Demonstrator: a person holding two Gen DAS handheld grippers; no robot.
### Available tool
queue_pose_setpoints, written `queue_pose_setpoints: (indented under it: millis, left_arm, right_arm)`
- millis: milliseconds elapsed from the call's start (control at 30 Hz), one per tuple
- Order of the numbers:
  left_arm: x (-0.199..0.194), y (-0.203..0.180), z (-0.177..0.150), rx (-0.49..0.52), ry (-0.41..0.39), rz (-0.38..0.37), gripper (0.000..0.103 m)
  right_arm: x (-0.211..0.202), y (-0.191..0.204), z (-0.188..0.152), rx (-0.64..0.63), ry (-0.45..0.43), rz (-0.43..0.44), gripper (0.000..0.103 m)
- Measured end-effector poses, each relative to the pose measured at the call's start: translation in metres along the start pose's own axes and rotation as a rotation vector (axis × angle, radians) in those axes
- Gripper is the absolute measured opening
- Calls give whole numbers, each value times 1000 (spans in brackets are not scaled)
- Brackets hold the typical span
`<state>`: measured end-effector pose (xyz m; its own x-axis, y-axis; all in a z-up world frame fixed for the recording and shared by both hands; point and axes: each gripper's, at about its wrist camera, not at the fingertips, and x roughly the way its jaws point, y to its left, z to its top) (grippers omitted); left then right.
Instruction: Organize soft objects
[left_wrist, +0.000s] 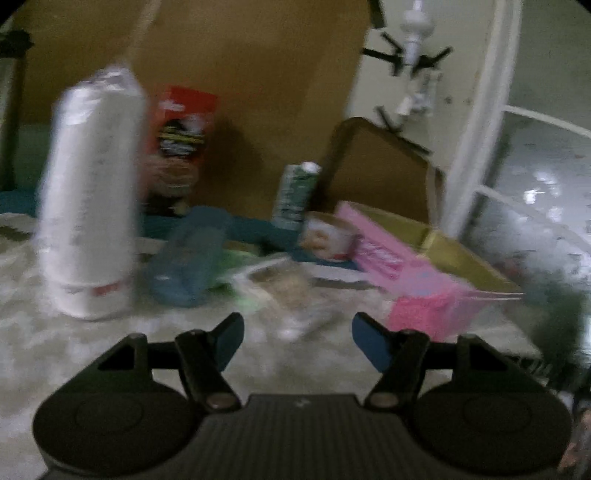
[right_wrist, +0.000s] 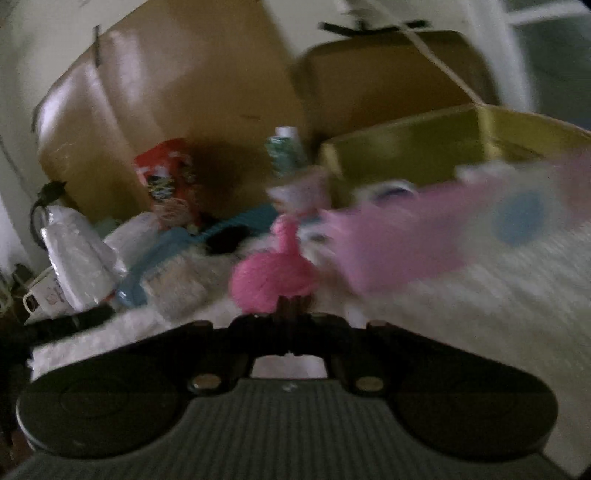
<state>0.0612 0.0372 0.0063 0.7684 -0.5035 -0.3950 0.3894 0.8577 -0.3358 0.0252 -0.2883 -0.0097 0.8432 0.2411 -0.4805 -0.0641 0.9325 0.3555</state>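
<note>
Surface under everything: pale fuzzy rug (left_wrist: 22, 280) — shaggy, matt. Beyond the left claw (left_wrist: 297, 338), matt black plastic arms with blue rubbery-looking pads (left_wrist: 369, 341). Ahead-left of it, white sleeve (left_wrist: 90, 206) in crinkly glossy film. Ahead-right, pink package (left_wrist: 421, 295), shiny clear wrap. Just past the right claw (right_wrist: 293, 304), a pink fluffy toy (right_wrist: 275, 275) — plush, matt. Backdrop: brown cardboard (left_wrist: 258, 92), dull and smooth.

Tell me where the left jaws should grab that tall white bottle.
Judging from the blurred left view, grip the tall white bottle around its straight middle, approaching level from the front. It stands upright, and its top narrows, so a higher grip might slip.
</note>
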Motion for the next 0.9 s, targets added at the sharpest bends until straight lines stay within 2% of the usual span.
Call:
queue_pose_setpoints:
  millis: [67,100,167,233,267,300,333,533,633,700,767,833,867,900]
  left_arm:
    - [8,-15,2,-2,22,-68,69]
    - [15,-25,4,8,39,-90,69]
    - [29,-44,8,32,68,-121,70]
    - [45,-61,14,49,98,-141,83]
    - [52,-67,17,59,107,-143,92]
    - [59,-74,19,69,114,-134,94]
    - [66,-78,21,74,124,-124,94]
    - [93,-86,31,42,177,-127,94]
    - [106,-90,28,60,206,-107,83]
    - [117,-89,23,63,258,-102,58]
    - [122,-87,17,73,273,-80,53]
    - [112,-87,18,64,244,-81,51]
    - [104,-89,20,64,222,-90,51]
    - [96,-92,24,66,192,-110,51]
  right_arm:
    - [-15,-9,-11,-32,-8,-69,4]
    - [-20,-11,-15,-45,-10,-79,8]
    - [-28,-11,-22,-61,-11,-71,9]
    - [-30,-5,-25,-106,-11,-52,16]
    - [-30,-1,-25,-131,-12,-46,28]
    - [-29,3,-24,-150,-15,-41,43]
    - [-26,8,-22,-172,-17,-30,47]
    - [4,33,-10,-335,19,4,49]
    - [24,39,-4,-363,47,26,49]
    - [34,43,0,-372,68,27,56]
    - [47,44,2,-374,96,16,58]
    - [53,42,3,-357,106,7,48]
    - [50,41,3,-353,89,-3,37]
    - [45,40,4,-345,72,11,36]
